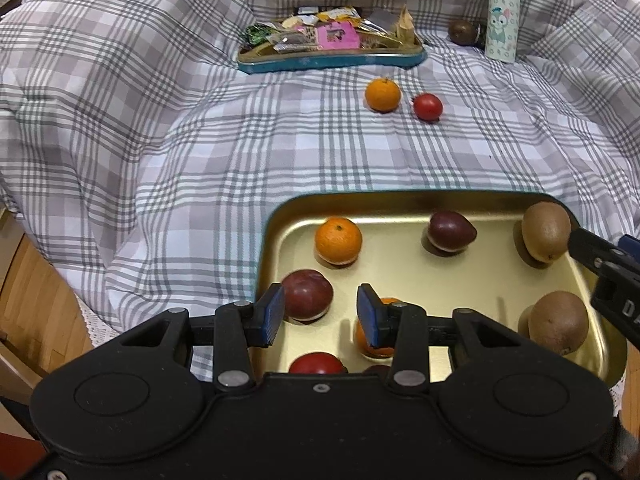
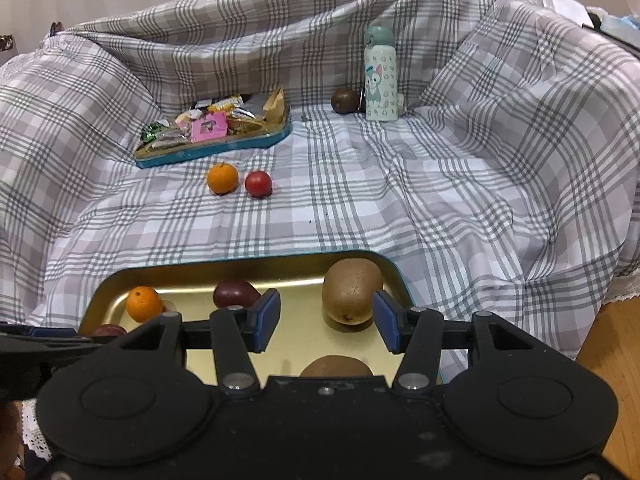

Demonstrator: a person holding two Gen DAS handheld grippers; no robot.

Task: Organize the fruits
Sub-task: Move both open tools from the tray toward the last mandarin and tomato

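Note:
A gold tray (image 1: 400, 206) (image 2: 240, 270) near me holds several fruits: an orange (image 1: 338, 241) (image 2: 144, 304), dark plums (image 1: 451, 232) (image 1: 308, 295) (image 2: 234, 294), kiwis (image 1: 546, 232) (image 1: 558, 322) (image 2: 352, 291) and a red fruit (image 1: 316, 363). My left gripper (image 1: 320, 316) is open and empty above the tray, beside a plum. My right gripper (image 2: 326, 322) is open and empty, just in front of a kiwi. On the cloth farther off lie an orange (image 1: 382, 94) (image 2: 222, 178), a red fruit (image 1: 427, 107) (image 2: 258, 184) and a kiwi (image 1: 462, 32) (image 2: 345, 101).
A blue tin of snack packets (image 1: 332, 46) (image 2: 212, 132) sits at the back. A pale green bottle (image 1: 503, 16) (image 2: 380, 76) stands upright beside the far kiwi. The plaid cloth (image 1: 200, 140) rises in folds at the sides. Wooden floor (image 2: 616, 360) shows at the right.

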